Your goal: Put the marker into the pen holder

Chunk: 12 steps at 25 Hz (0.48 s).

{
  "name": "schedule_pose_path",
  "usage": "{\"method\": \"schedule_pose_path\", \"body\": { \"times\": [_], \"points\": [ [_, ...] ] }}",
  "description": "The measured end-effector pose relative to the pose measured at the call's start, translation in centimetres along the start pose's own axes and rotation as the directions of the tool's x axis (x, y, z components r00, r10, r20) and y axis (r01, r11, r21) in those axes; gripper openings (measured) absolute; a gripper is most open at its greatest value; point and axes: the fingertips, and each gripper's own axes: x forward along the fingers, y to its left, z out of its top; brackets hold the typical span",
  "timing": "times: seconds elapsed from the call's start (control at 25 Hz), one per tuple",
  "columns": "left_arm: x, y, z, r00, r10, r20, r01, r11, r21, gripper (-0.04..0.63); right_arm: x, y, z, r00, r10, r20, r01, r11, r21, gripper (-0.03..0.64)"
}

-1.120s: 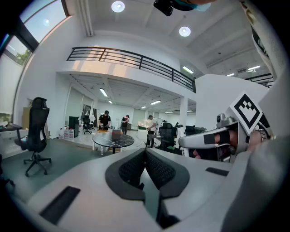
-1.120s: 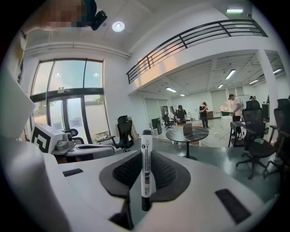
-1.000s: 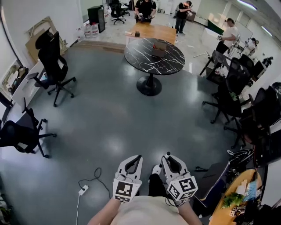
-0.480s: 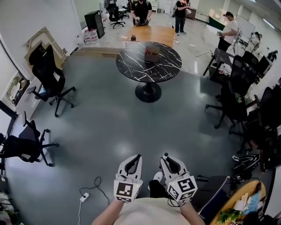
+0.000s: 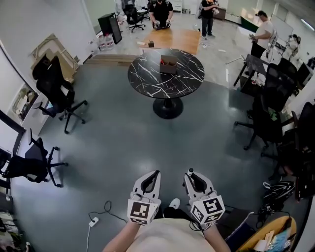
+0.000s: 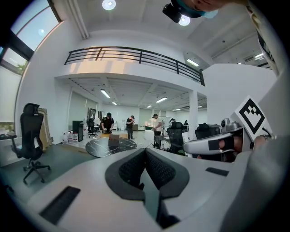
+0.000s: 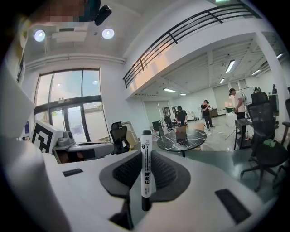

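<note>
A white marker with a black cap [image 7: 146,170] stands upright between the pads of my right gripper [image 7: 146,174], which is shut on it. In the head view the right gripper [image 5: 193,178] and left gripper [image 5: 150,181] are held side by side low in the picture, over grey floor. The left gripper [image 6: 145,168] is shut, with nothing between its pads. Far ahead stands a round black marble table [image 5: 147,78], also seen as the table [image 7: 174,141]. A small brown box [image 5: 168,64] sits on it. I cannot tell whether that box is the pen holder.
Black office chairs stand at the left [image 5: 58,83] [image 5: 27,165] and several more at the right [image 5: 268,120]. A white power strip with its cable [image 5: 93,222] lies on the floor near my left. Behind the marble table are a wooden table [image 5: 172,37] and people [image 5: 161,10].
The view has shifted: the marble table sits a little lower and more central now, and the left chairs have slid. Both grippers keep their places, and the right one still holds the marker.
</note>
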Motion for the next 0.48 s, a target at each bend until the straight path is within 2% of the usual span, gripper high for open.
{"method": "schedule_pose_path", "body": {
  "times": [0.2, 0.48],
  "points": [
    [5.2, 2.0, 2.3, 0.999, 0.021, 0.028, -0.021, 1.0, -0.004, 0.011, 3.1, -3.6, 2.1, 1.0, -0.013, 0.013, 0.013, 1.0, -0.017, 0.076],
    [14.4, 7.4, 3.7, 0.999, -0.025, 0.039, 0.027, 0.999, -0.043, 0.011, 11.0, -8.5, 5.3, 0.997, -0.072, -0.002, 0.072, 0.997, -0.019, 0.076]
  ]
}}
